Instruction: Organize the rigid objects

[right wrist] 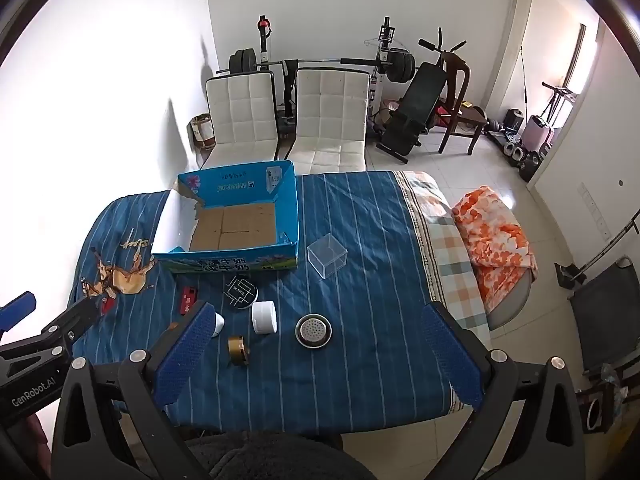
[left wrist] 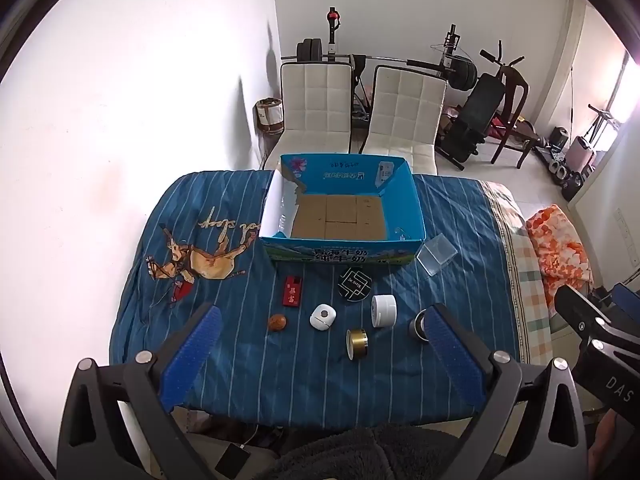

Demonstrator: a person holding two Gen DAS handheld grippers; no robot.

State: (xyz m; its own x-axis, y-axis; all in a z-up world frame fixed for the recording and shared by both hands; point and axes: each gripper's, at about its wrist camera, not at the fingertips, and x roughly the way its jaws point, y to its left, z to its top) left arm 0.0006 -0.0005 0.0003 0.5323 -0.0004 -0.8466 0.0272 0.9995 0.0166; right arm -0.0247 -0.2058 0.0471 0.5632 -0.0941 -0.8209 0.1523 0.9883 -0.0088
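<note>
Meanwhile, both tools (left wrist: 320, 344) (right wrist: 316, 344) agape, empty, above cloth w/ blue box (left wrist: 416, 216).

Open blue carton (left wrist: 340, 254) stood upright, brown floor bare. Small objects lay apart at its 6 o'clock: red case (left wrist: 291, 290), black disc (left wrist: 355, 285), white jar (left wrist: 384, 310), white puck (left wrist: 323, 317), gold ring (left wrist: 357, 343), brown nut (left wrist: 277, 322), metal strainer (right wrist: 313, 330). Clear box (left wrist: 436, 254) at 4 o'clock.

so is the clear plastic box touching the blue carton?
Apart. Right wrist view shows a strip of blue bedsheet between the clear plastic box and the blue carton.
</note>
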